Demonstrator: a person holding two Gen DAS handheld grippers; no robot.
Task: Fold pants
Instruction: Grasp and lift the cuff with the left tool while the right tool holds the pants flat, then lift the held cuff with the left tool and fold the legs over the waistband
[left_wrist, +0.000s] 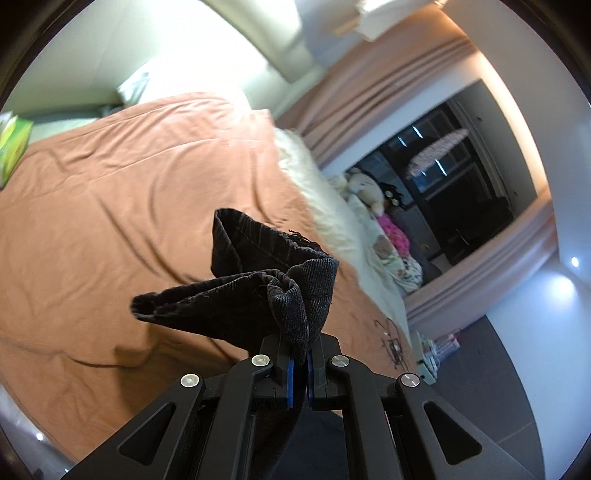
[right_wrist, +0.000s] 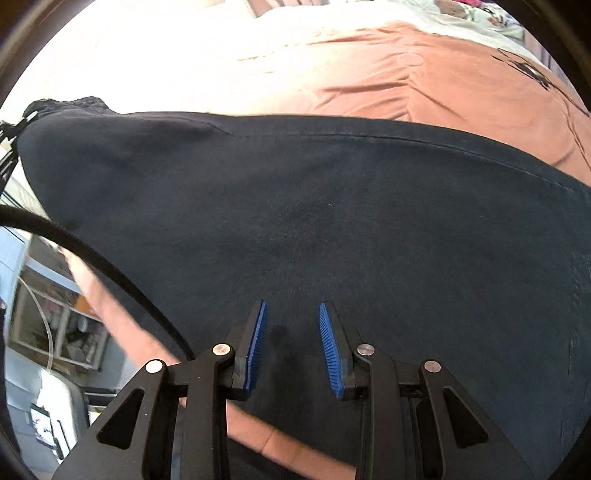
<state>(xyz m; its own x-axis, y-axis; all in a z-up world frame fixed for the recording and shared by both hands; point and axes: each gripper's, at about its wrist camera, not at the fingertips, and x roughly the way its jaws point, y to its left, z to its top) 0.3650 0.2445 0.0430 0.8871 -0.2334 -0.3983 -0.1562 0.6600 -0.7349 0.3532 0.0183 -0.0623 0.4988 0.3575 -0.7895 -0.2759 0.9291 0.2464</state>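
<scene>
The dark navy pants (right_wrist: 314, 221) lie spread across the orange bed cover (right_wrist: 461, 92) and fill most of the right wrist view. My right gripper (right_wrist: 293, 343) is open, its blue pads (right_wrist: 255, 350) just above the cloth and holding nothing. In the left wrist view my left gripper (left_wrist: 300, 360) is shut on the pants' hem ends (left_wrist: 273, 273), dark cuffs with frayed edges, and holds them up above the orange bed cover (left_wrist: 129, 203).
A white fluffy blanket (left_wrist: 321, 199) and soft toys (left_wrist: 373, 192) lie along the bed's far side, by pink curtains (left_wrist: 388, 74) and a dark window. A green box (left_wrist: 13, 144) sits at the bed's left. A black cable (right_wrist: 110, 269) and a bare forearm (right_wrist: 258, 432) cross below the right gripper.
</scene>
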